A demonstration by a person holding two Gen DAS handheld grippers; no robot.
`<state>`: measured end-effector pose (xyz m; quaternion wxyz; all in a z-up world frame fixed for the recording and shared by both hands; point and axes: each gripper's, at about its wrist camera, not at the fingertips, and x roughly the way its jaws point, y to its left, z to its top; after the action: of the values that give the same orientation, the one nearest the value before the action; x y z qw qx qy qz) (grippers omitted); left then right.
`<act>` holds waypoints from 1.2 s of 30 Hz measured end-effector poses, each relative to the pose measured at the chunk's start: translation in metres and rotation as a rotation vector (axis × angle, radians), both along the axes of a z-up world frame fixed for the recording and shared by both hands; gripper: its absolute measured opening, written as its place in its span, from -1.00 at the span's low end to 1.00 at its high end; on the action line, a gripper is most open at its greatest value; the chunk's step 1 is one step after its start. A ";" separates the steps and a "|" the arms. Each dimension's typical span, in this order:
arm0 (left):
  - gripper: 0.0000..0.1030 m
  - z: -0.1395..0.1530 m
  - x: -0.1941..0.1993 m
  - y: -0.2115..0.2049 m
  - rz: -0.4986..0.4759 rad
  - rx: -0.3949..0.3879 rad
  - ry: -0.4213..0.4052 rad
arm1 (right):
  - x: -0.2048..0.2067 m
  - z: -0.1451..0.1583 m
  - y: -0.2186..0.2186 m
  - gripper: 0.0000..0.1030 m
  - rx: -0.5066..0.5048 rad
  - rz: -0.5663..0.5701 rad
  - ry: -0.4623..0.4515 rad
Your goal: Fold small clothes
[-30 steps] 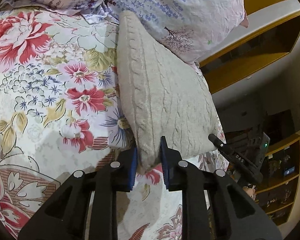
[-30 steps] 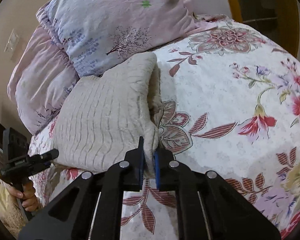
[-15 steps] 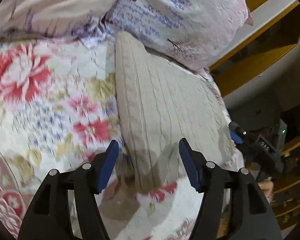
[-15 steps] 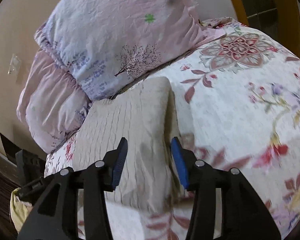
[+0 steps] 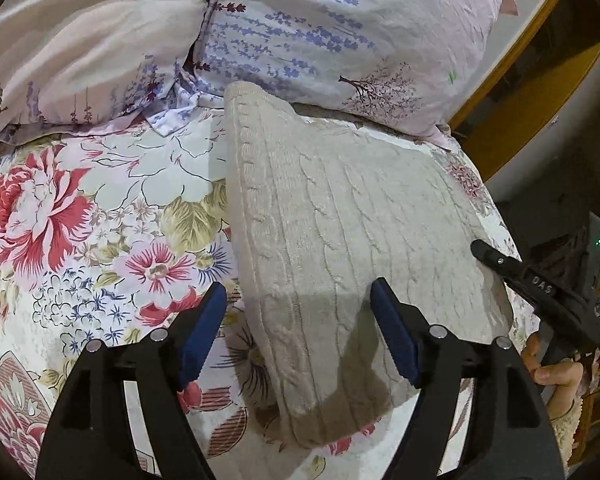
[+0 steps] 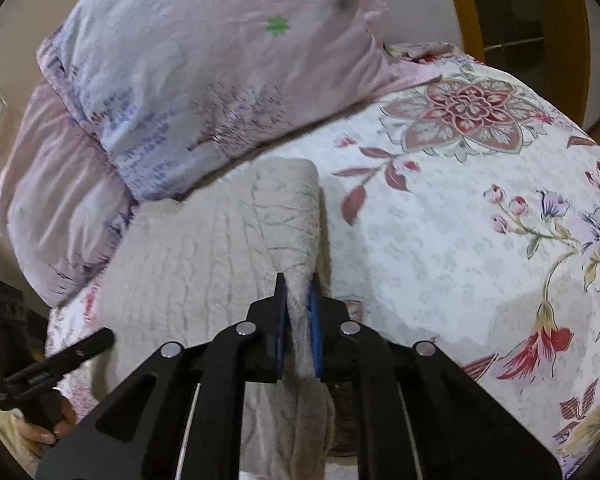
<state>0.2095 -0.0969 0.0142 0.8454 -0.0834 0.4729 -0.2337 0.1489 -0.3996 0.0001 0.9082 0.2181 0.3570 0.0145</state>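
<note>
Sweater (image 5: pixel 340 248), folded, lies lengthwise from the bed's (image 5: pixel 100 208) near edge toward the pillows (image 5: pixel 340 32). Left gripper (image 5: pixel 296 332) hangs spread wide above it; right gripper (image 6: pixel 298 320) pinches its folded edge, blurred.

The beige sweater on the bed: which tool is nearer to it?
Right. The right tool is clamped on the sweater; the left tool hangs open above its corner.

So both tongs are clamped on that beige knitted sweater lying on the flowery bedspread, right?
Not quite. Only the right tongs are clamped on the beige knitted sweater, as the right wrist view shows. The left tongs stand open over it in the left wrist view. It does lie on the flowery bedspread.
</note>
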 end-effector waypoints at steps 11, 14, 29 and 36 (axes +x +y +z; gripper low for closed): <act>0.50 -0.001 0.000 -0.001 0.008 -0.004 0.008 | -0.023 0.028 0.009 -0.22 -0.129 -0.069 -0.119; 0.52 0.000 0.000 -0.001 0.009 -0.004 0.008 | -0.032 0.043 0.022 -0.22 -0.145 -0.008 -0.194; 0.55 -0.005 0.018 0.018 0.028 -0.221 0.153 | -0.005 0.028 0.016 0.24 0.025 0.099 -0.060; 0.55 -0.007 0.023 0.021 0.037 -0.249 0.173 | 0.008 0.024 -0.020 0.27 0.165 0.033 -0.018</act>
<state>0.2327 -0.0755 0.0072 0.7889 -0.2161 0.5097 -0.2669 0.1573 -0.4193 0.0246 0.8900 0.2860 0.3499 0.0605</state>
